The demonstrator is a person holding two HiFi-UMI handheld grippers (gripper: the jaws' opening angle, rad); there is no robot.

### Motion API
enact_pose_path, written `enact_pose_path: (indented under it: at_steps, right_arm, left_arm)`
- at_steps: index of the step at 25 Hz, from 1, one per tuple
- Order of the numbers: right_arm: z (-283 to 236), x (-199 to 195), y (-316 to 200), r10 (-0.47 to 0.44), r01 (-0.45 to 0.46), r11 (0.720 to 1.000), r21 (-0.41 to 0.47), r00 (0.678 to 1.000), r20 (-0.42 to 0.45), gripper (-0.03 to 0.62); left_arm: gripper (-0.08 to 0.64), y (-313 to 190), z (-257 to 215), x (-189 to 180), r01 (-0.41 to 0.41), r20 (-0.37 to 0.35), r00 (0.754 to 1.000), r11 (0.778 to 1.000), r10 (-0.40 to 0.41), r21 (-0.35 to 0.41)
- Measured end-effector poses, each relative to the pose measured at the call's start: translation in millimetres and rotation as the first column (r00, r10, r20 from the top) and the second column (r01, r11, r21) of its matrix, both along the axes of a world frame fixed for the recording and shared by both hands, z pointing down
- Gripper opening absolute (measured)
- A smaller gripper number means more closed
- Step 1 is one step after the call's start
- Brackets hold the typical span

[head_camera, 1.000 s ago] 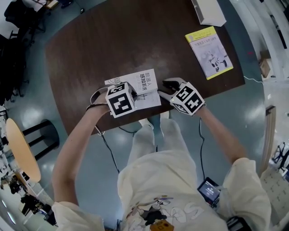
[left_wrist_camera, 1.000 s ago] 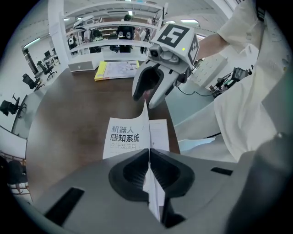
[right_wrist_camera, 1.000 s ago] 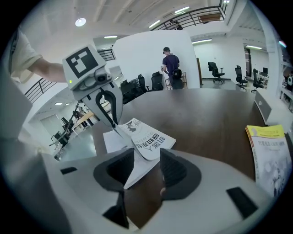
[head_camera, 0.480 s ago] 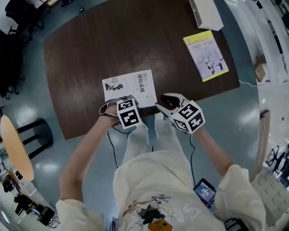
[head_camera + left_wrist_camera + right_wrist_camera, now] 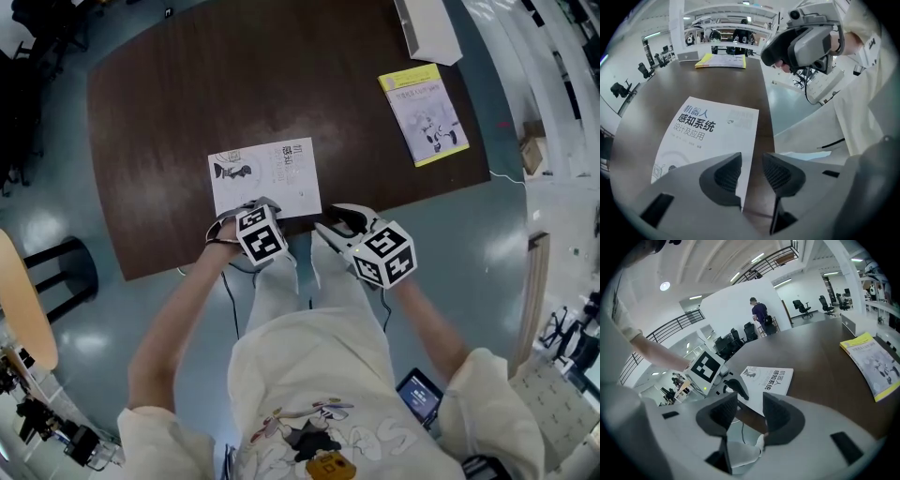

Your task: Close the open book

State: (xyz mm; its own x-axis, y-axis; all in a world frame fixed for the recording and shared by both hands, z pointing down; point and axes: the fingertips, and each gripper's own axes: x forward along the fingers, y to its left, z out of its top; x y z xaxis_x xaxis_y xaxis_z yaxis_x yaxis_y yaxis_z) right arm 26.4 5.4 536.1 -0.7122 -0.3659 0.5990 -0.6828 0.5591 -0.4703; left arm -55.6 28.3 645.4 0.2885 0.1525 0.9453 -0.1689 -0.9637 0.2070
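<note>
The book [image 5: 265, 176] lies shut and flat on the dark table [image 5: 159, 122], white cover with Chinese title up, also plain in the left gripper view [image 5: 708, 136] and the right gripper view [image 5: 768, 379]. My left gripper [image 5: 249, 206] points steeply down at the book's near edge. Its jaws are opening, and the cover's near right corner runs into the gap [image 5: 752, 168] without the pads pressing on it. My right gripper [image 5: 333, 221] hangs just off the table's near edge, right of the book, open with nothing between its jaws [image 5: 749, 411].
A yellow-edged book [image 5: 422, 114] lies flat at the table's far right. A white box [image 5: 427, 28] stands at the far edge. The person's legs are just below the table's near edge. Office chairs and desks stand around.
The left gripper has sunk towards the book's near edge and its jaws have parted; the cover now lies flat. The right gripper has drawn back off the table edge and rolled.
</note>
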Motion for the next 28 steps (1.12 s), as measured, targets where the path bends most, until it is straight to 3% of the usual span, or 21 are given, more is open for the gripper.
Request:
enact_pose_path:
  at_steps: [5,8,12,15,18,19,25,28]
  right_arm:
    - [-7,-2,5,0.017,-0.017,1.0,0.005,1.0,-0.007,0.172]
    - [-16,-4,5,0.048,-0.048,0.999,0.012,0.999,-0.018,0.118]
    - [-32,-11,0,0.126,-0.126,0.992,0.016,0.992,-0.003,0.03]
    - [-42,-9,-4,0.213,-0.213,0.977,-0.014,0.977,-0.026,0.007]
    - [-60,-9,-3,0.286,-0.287,0.957,-0.028,0.957,-0.049,0.006]
    - [-69,-12,-2,0.293,-0.294,0.956,-0.019,0.955,-0.043,0.006]
    - [-99,-35,6,0.28,-0.279,0.96,0.035,0.96,-0.027,0.006]
    - [-98,-42,14,0.275,-0.274,0.961,0.034,0.96,-0.04,0.006]
  left_arm:
    - [0.144,6,-16,-1,0.121,-0.069,0.99,0.993,-0.121,-0.004]
    - [0.143,6,-40,-3,0.272,-0.154,0.949,0.962,-0.274,-0.034]
    - [0.115,-2,-84,-19,0.488,-0.27,0.835,0.872,-0.479,-0.038]
    - [0.011,-8,-116,-39,0.644,-0.335,0.721,0.765,-0.606,0.003]
    - [0.006,-2,-143,-50,0.748,-0.384,0.595,0.661,-0.706,-0.056]
    - [0.006,2,-151,-52,0.766,-0.398,0.569,0.639,-0.72,-0.062]
    - [0.006,18,-196,-54,0.834,-0.454,0.471,0.55,-0.756,-0.05]
    - [0.006,26,-206,-50,0.854,-0.465,0.408,0.508,-0.786,-0.111]
